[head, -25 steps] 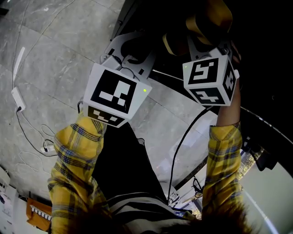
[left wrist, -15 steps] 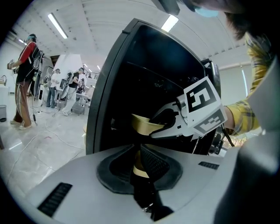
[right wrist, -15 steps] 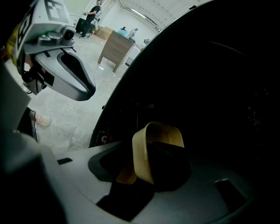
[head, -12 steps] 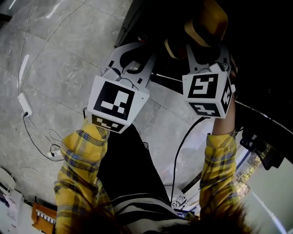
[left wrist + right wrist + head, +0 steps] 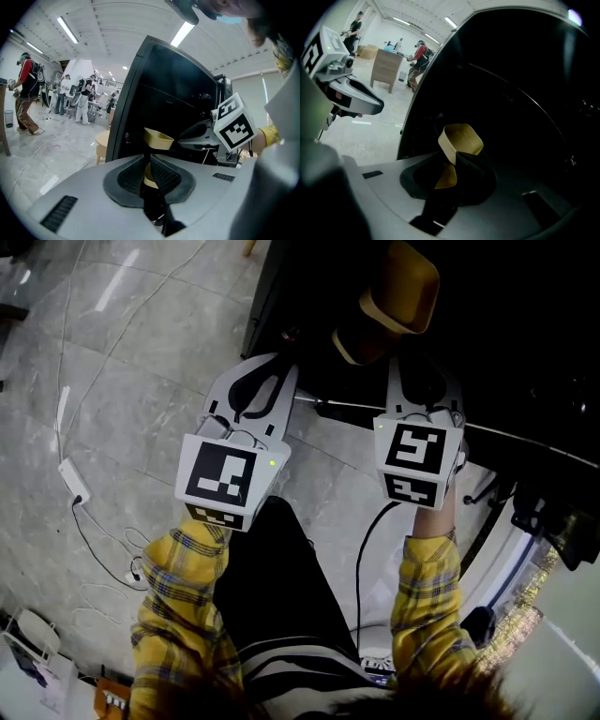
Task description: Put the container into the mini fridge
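The yellow container (image 5: 403, 287) sits inside the dark open mini fridge (image 5: 525, 334). It also shows in the left gripper view (image 5: 158, 137) and the right gripper view (image 5: 461, 136). My right gripper (image 5: 422, 360) points into the fridge just short of the container. Its jaws are closing, and the container's near corner shows in the gap between them (image 5: 452, 164). No pad visibly presses on it. My left gripper (image 5: 284, 365) hangs at the fridge's left edge, jaws together and empty (image 5: 150, 159).
White cables and a power strip (image 5: 70, 479) lie on the grey tiled floor at the left. A black cable (image 5: 366, 549) runs down between my arms. A wooden stool (image 5: 101, 140) stands beside the fridge. People (image 5: 23, 93) work far behind.
Both grippers have drawn back toward me. The gap between the right gripper and the container has grown, while the container stays in the fridge.
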`<state>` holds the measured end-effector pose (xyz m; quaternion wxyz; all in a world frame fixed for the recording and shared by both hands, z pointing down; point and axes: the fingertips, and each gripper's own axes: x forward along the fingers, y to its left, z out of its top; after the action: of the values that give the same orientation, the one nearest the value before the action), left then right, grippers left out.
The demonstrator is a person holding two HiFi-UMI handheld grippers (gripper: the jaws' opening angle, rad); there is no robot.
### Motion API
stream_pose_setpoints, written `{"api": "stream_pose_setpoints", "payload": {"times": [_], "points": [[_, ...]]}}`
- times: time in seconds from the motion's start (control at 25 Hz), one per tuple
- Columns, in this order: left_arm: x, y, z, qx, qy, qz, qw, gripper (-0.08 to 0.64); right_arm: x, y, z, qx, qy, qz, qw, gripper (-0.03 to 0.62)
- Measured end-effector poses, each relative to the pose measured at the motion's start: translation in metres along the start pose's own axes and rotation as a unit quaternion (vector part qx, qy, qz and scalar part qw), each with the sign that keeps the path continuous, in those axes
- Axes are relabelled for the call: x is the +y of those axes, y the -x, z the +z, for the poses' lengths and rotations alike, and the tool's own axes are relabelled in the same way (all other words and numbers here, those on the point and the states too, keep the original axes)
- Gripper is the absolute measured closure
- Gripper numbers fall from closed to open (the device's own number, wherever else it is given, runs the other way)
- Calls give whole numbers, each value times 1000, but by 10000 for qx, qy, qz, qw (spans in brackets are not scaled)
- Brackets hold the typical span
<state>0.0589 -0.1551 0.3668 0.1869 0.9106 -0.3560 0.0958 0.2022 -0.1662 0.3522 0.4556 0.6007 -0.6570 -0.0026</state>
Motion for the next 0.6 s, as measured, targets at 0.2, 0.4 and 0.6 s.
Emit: {"api": "stream_pose_setpoints", "payload": {"times": [0.2, 0.4, 0.6], "points": [[-2, 20, -4, 95, 24, 6, 10000, 525, 5, 20, -16, 228, -846, -163, 9960, 526], [0, 39, -6, 247, 25, 49, 9997, 526, 14, 39, -21, 287, -1099, -324, 9930, 548], [4, 57, -3, 345, -59, 106, 9993, 526, 14, 65, -23, 135, -1381, -696, 9879, 565]]}}
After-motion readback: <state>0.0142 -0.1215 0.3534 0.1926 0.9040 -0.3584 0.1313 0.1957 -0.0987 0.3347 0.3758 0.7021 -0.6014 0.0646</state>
